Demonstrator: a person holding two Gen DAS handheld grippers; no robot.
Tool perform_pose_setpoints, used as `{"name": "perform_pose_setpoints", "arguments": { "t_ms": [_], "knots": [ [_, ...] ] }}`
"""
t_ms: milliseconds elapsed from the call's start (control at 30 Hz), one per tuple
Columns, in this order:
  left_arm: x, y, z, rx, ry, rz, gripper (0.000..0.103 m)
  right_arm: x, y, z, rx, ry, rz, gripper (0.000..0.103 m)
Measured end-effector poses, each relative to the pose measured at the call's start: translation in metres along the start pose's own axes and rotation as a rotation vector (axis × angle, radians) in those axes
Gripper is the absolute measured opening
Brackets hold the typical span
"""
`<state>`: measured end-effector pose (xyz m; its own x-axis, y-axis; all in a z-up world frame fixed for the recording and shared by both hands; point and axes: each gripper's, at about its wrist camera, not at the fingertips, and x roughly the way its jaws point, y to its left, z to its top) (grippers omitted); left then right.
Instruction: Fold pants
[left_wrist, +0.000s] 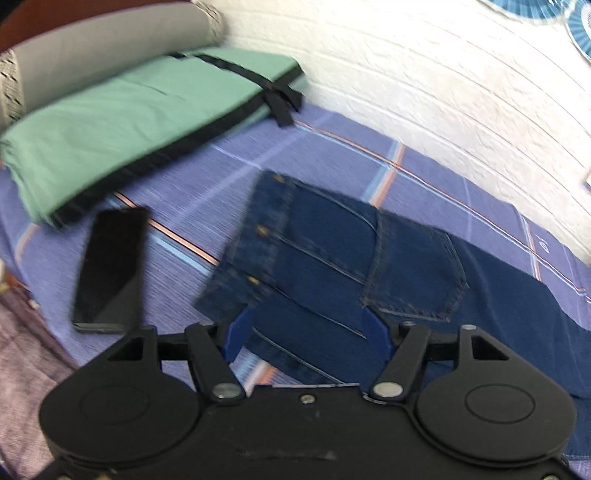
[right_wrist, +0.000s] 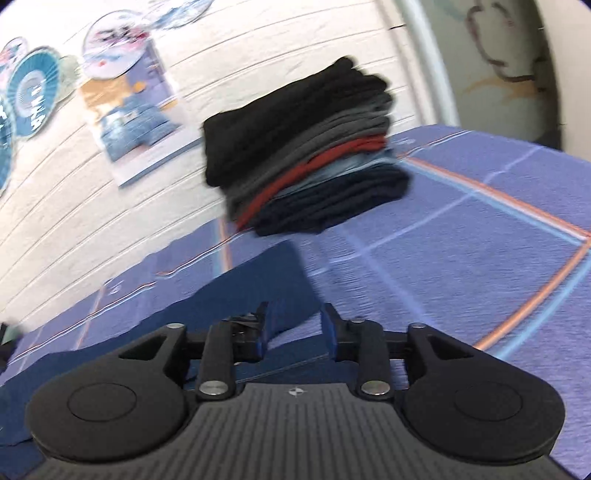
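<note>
Jeans (left_wrist: 332, 251) are lying lengthwise on the bedsheet (left_wrist: 177, 177), straddled by 2 parted, empty grippers, left gripper (left_wrist: 308, 336) at the waistband, right gripper (right_wrist: 293, 328) at the leg; both edges should be gripped squarely.

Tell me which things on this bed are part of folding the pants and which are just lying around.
Part of the job:
- jeans, spread on the bedsheet
- left gripper, open over the waistband end
- right gripper, open over the leg end

Just lying about:
- phone
- green cushion
- grey bolster
- stack of folded clothes
- paper fans on the wall
</note>
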<state>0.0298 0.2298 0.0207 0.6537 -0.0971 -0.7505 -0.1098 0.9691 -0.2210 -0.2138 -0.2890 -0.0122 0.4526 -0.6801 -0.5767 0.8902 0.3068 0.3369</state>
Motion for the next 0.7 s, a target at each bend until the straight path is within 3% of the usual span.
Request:
{"name": "perform_pose_setpoints", "arguments": {
  "t_ms": [133,300,633,700],
  "knots": [
    [0.017,0.0,-0.009,-0.045,0.039,-0.049,0.066,0.013,0.008,0.0,0.022,0.04,0.028,0.067],
    [0.045,0.007,-0.013,-0.158,0.085,-0.121,0.062,0.019,0.019,-0.002,0.019,0.067,0.019,0.078],
    [0.071,0.016,0.005,-0.277,0.0,-0.099,0.062,0.037,0.02,-0.004,0.06,0.085,-0.009,0.084],
    [0.07,0.012,0.006,-0.278,-0.021,-0.087,0.057,0.04,0.02,-0.004,0.082,0.081,-0.008,0.084]
  ]
}}
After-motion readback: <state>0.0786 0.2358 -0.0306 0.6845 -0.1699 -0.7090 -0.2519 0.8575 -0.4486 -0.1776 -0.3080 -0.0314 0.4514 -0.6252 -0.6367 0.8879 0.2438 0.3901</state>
